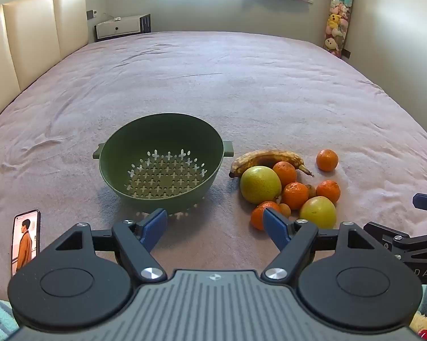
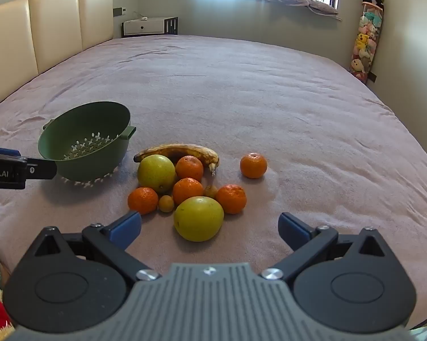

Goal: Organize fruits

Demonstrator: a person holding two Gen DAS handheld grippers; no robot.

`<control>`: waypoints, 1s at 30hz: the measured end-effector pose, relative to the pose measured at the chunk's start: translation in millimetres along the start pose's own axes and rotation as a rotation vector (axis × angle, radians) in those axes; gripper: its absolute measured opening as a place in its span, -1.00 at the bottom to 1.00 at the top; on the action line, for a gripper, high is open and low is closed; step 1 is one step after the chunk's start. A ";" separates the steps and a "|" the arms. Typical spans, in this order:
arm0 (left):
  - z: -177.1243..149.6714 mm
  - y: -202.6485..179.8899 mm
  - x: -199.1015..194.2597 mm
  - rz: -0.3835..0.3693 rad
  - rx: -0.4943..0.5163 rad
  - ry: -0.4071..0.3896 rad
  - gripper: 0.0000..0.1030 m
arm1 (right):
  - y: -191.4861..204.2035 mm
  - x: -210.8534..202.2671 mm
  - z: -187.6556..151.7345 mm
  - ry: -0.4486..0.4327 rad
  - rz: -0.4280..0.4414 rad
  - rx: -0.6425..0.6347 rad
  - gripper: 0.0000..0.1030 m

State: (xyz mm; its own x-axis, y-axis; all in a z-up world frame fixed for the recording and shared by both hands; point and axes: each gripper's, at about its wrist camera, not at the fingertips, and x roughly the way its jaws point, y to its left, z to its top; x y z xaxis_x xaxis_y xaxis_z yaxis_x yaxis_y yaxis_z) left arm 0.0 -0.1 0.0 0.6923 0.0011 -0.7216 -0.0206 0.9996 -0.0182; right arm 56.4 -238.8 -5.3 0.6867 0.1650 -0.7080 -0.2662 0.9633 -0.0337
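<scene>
An empty green colander (image 1: 161,162) sits on the bed; it also shows in the right wrist view (image 2: 85,139). To its right lies a fruit pile: a spotted banana (image 1: 267,157) (image 2: 176,150), two yellow-green round fruits (image 1: 260,184) (image 2: 198,218), several oranges (image 1: 294,195) (image 2: 187,191) and two small brown fruits. One orange (image 2: 253,165) lies apart on the right. My left gripper (image 1: 215,228) is open and empty, near the colander's front. My right gripper (image 2: 210,228) is open and empty, just in front of the nearest yellow-green fruit.
A phone (image 1: 26,240) with a lit screen lies on the bed at the left. The pink bedspread (image 2: 242,91) stretches far back to a cream headboard (image 1: 29,37). A nightstand (image 2: 148,25) and a plush-toy column (image 2: 365,42) stand beyond.
</scene>
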 end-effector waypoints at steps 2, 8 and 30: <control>0.0 0.2 -0.2 -0.001 0.000 -0.001 0.75 | -0.5 0.1 0.0 -0.002 0.000 0.000 0.93; 0.0 0.0 0.0 0.001 0.000 0.000 0.75 | -0.3 0.6 0.1 -0.001 -0.002 0.003 0.93; 1.0 5.8 -0.2 0.002 -0.019 0.005 0.59 | -1.5 5.0 -0.9 0.001 0.002 0.006 0.93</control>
State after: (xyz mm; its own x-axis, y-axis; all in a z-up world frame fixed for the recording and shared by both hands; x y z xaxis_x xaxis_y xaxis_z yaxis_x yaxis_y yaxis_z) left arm 0.4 5.8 0.7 0.6885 0.0033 -0.7253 -0.0359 0.9989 -0.0295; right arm 59.6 -239.6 -9.5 0.6858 0.1665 -0.7084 -0.2631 0.9644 -0.0280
